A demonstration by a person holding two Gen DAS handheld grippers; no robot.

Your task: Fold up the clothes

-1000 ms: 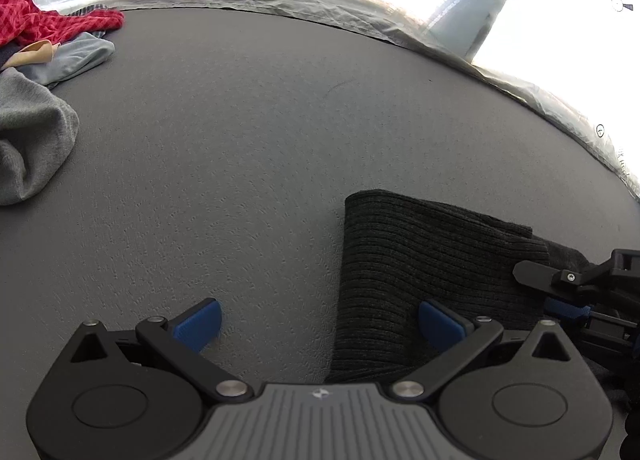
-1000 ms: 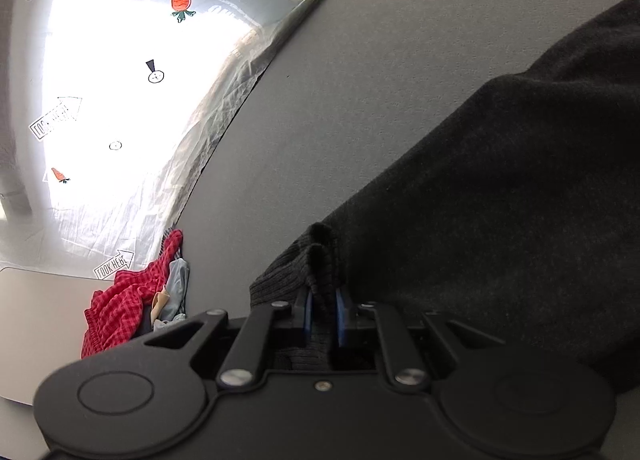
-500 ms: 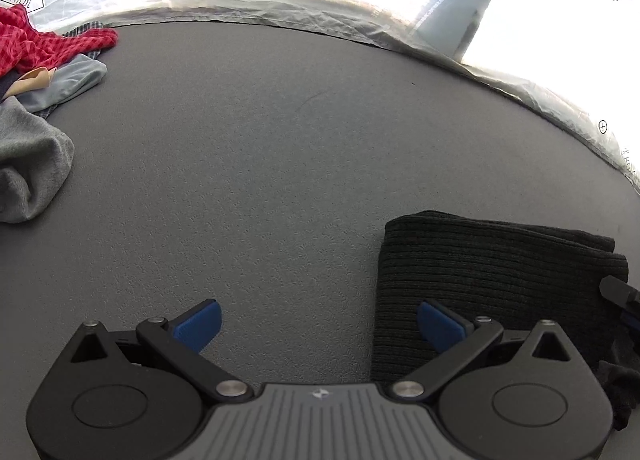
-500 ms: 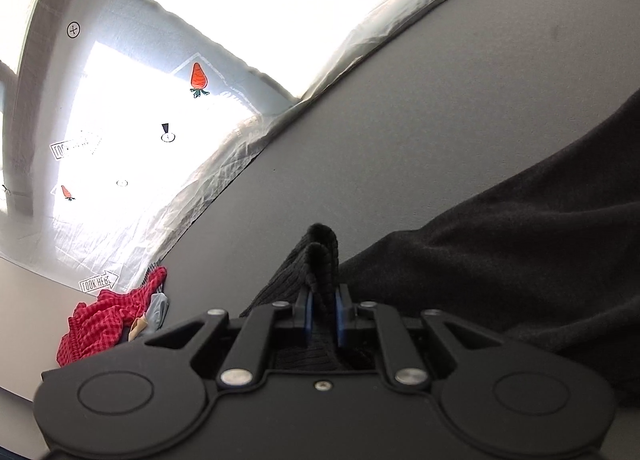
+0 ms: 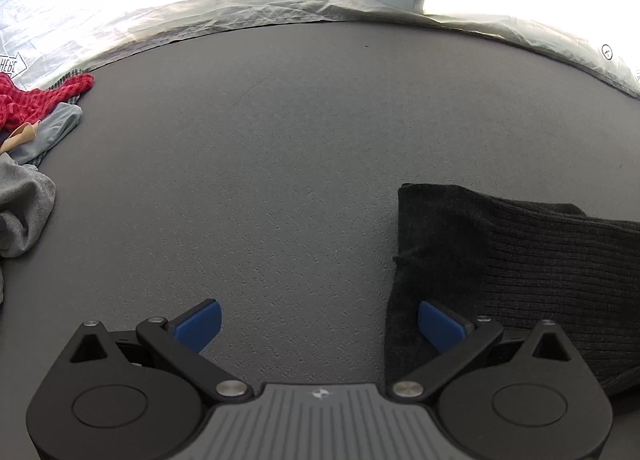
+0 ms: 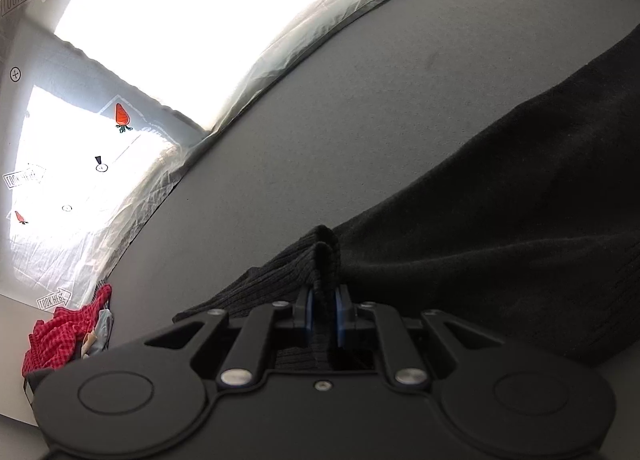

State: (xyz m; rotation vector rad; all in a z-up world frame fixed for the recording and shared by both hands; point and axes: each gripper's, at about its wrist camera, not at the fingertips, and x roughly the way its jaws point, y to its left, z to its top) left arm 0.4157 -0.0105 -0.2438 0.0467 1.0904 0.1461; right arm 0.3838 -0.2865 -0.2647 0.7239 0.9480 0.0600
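The black ribbed garment (image 6: pixel 500 220) lies on the dark grey table (image 6: pixel 360 108), and one doubled ribbed edge of it rises straight up between the jaws of the right gripper (image 6: pixel 323 310), whose blue pads are nearly closed and pinch the fold tight. From that pinch the cloth spreads away to the right of the jaws in a broad dark sheet, and a ribbed band runs off to their left and down onto the table.

The left gripper (image 5: pixel 318 320) has its jaws spread wide and holds nothing; bare table lies between its blue pads, and the garment's ribbed corner sits just beyond and under the right-hand pad, so it is beside the cloth, not on it.

Far to the left of both pairs of jaws sits a heap of other clothes: a red checked garment (image 5: pixel 36 100), a pale blue piece (image 5: pixel 60 128) and a grey garment (image 5: pixel 22 208).

The risk, as I judge it, is that only one gripper has the cloth: pulling from a single bunched edge could drag the sheet askew or skew the fold, and the thick doubled rib could slip from so narrow a pinch
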